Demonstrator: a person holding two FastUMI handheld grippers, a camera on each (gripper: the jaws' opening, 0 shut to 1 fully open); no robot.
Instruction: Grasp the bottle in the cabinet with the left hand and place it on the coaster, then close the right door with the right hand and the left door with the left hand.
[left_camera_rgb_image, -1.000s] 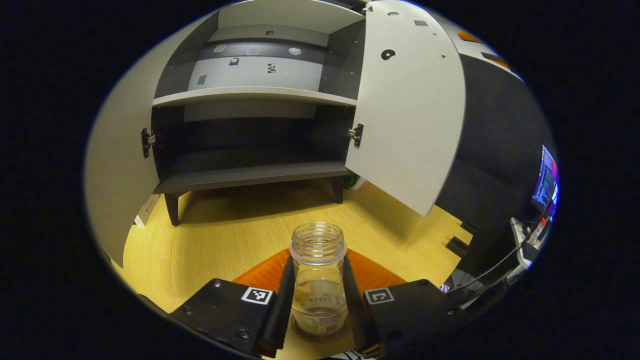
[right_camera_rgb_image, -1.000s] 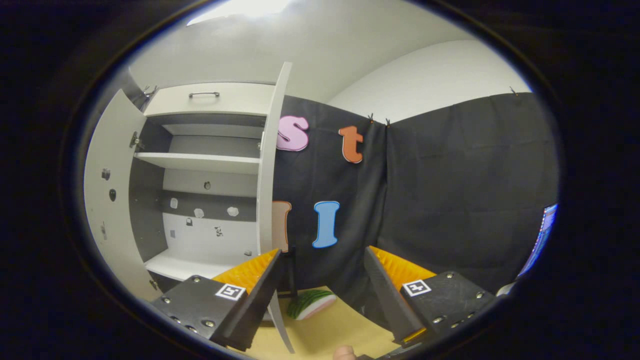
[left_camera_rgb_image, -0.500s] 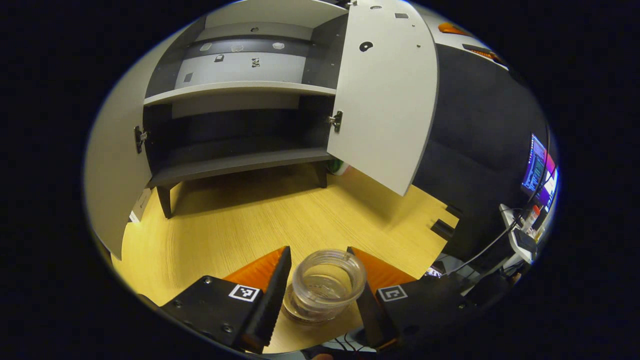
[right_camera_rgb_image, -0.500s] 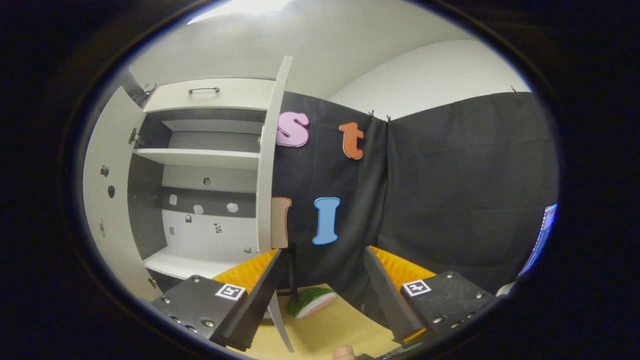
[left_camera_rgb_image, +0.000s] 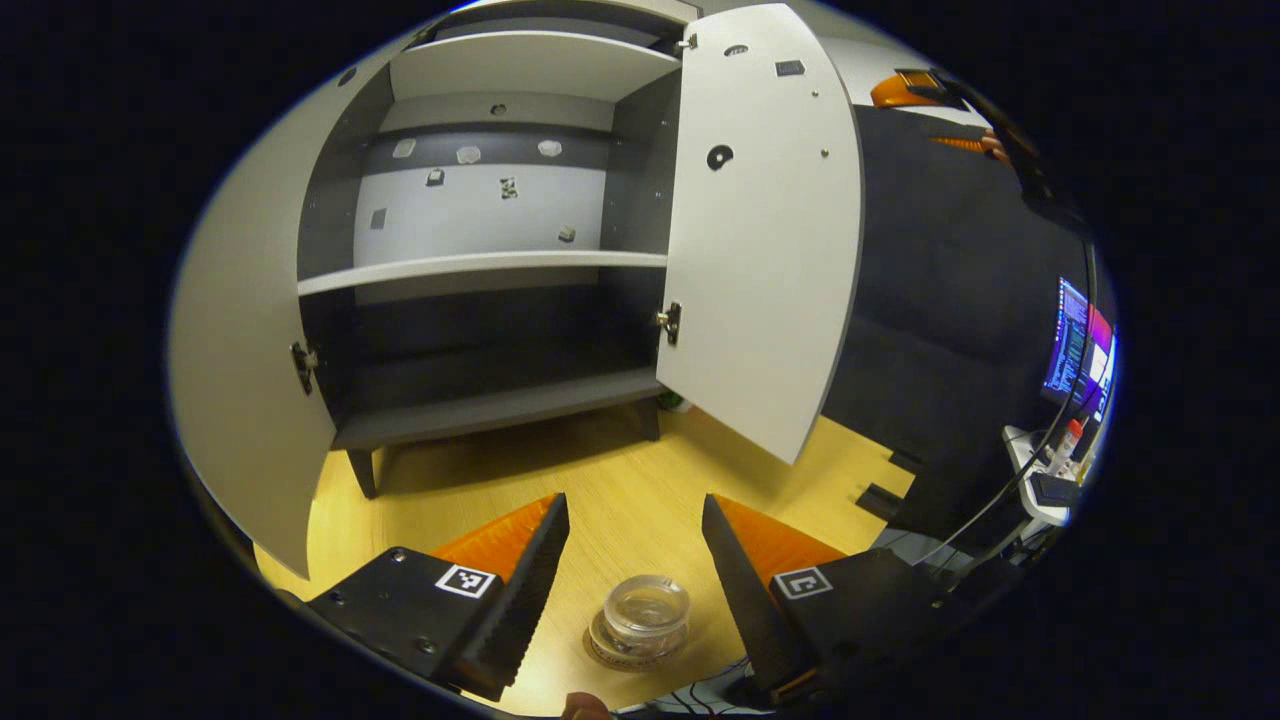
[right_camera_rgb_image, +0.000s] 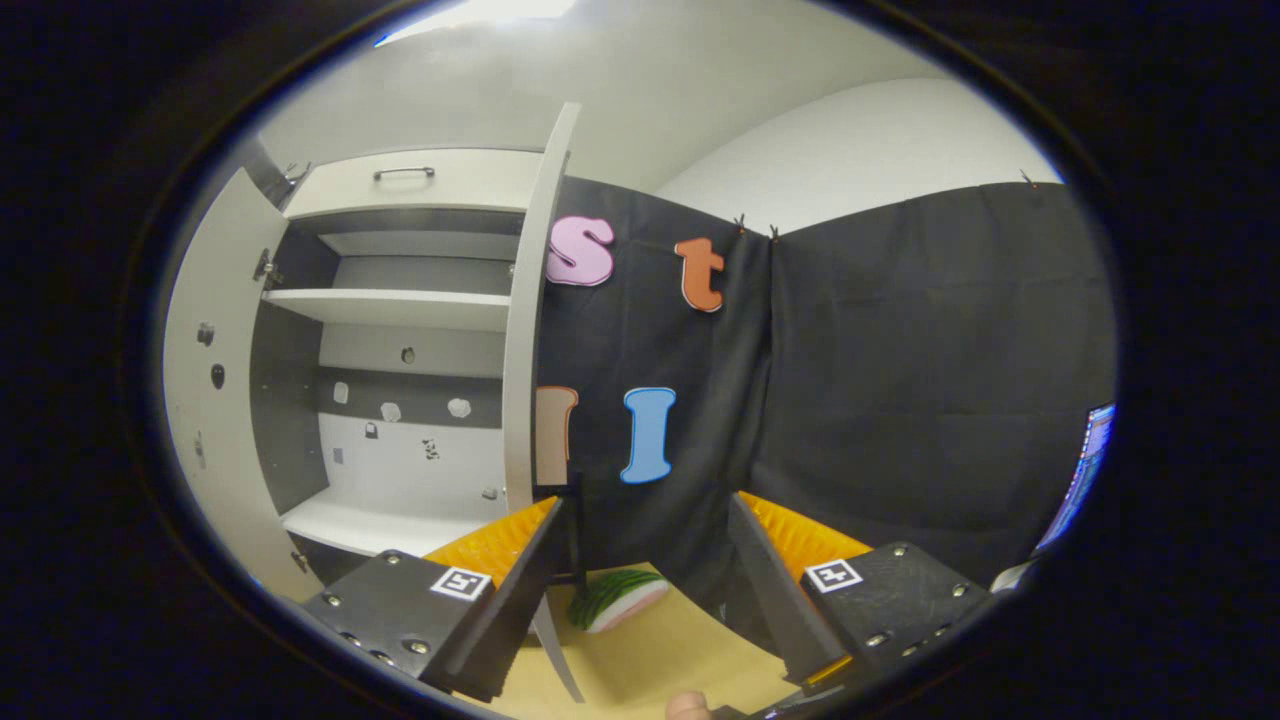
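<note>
Hovering over the table (left_camera_rgb_image: 450, 480), my left gripper (left_camera_rgb_image: 635, 545) has its fingers spread wide with nothing between them. Below the gap, the bottle (left_camera_rgb_image: 646, 612) stands upright on the coaster (left_camera_rgb_image: 600, 648), mouth open to the camera, touching neither finger. Ahead, the cabinet (left_camera_rgb_image: 480, 260) gapes with both doors swung out: the right door (left_camera_rgb_image: 765, 240) and the left door (left_camera_rgb_image: 235, 370). In the right gripper view, my right gripper (right_camera_rgb_image: 645, 580) is also wide open and holding nothing, aimed past the right door's edge (right_camera_rgb_image: 522, 330) toward the black cloth wall (right_camera_rgb_image: 900, 380). A watermelon slice (right_camera_rgb_image: 615, 598) lies on the table between its fingers, farther off.
</note>
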